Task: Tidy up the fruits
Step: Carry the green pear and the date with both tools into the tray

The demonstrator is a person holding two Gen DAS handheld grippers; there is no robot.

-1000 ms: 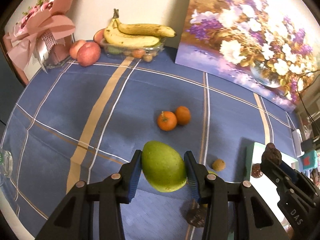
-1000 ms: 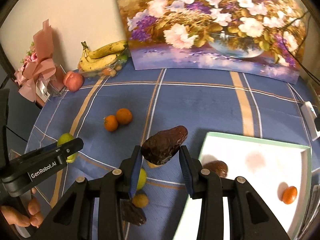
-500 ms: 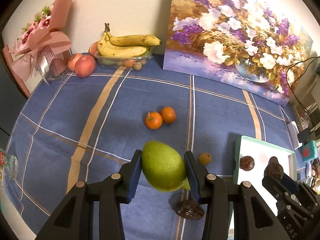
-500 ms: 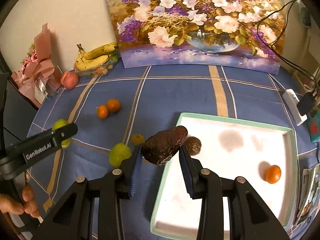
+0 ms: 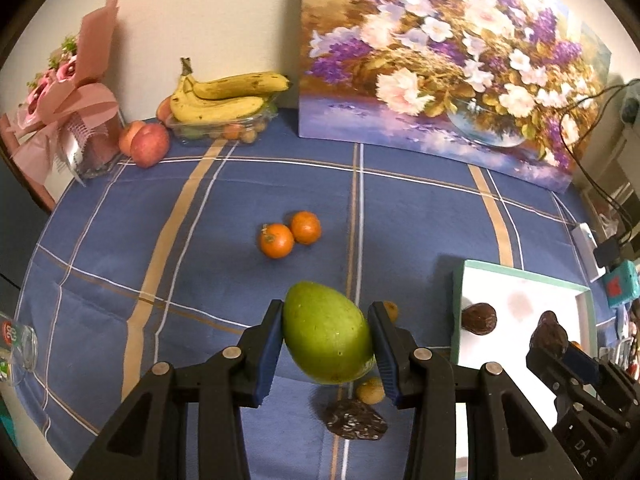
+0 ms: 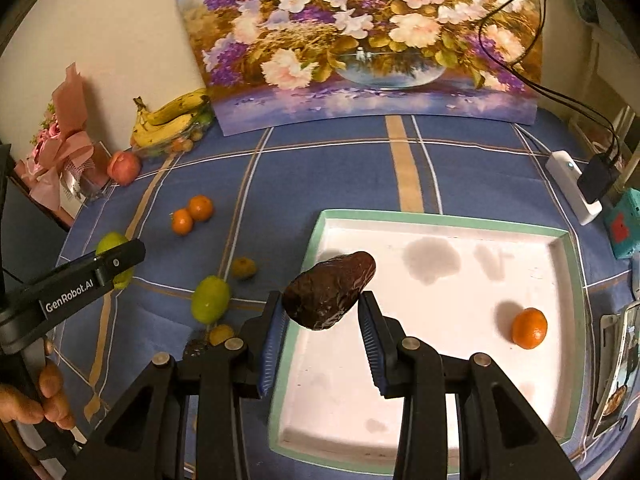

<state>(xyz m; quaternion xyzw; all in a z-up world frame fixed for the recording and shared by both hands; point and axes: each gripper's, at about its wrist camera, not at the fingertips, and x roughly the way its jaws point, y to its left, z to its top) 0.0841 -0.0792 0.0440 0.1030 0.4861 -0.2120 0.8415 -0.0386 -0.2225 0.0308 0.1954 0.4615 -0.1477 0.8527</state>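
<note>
Both sets of tongs are loaded: the left gripper [image 5: 327, 342] pinches a green mango [image 5: 326, 334] between its blue pads, held above the blue checked tablecloth [image 5: 224, 248] near the table's front edge, while the right gripper [image 6: 323, 312] pinches a dark wrinkled fruit [image 6: 330, 290] over the left rim of the white tray [image 6: 440, 222]

That tray, edged in pale green, lies toward the table's right side; one small orange [image 6: 529, 328] sits near its right wall, and the left wrist view shows a second dark fruit [image 5: 479, 318] just inside its left wall

On the cloth left of the tray lie a green lime-like fruit [image 6: 210, 298], two small yellowish fruits [image 6: 243, 268] and a dark wrinkled piece [image 5: 355, 420] beneath the held mango. Two oranges [image 5: 290, 234] touch each other near the middle of the table

At the back left corner, bananas [image 5: 224, 98] rest on a clear box beside an apple [image 5: 149, 145] and a pink bouquet [image 5: 72, 96]. A flower painting [image 6: 360, 40] leans along the back edge
</note>
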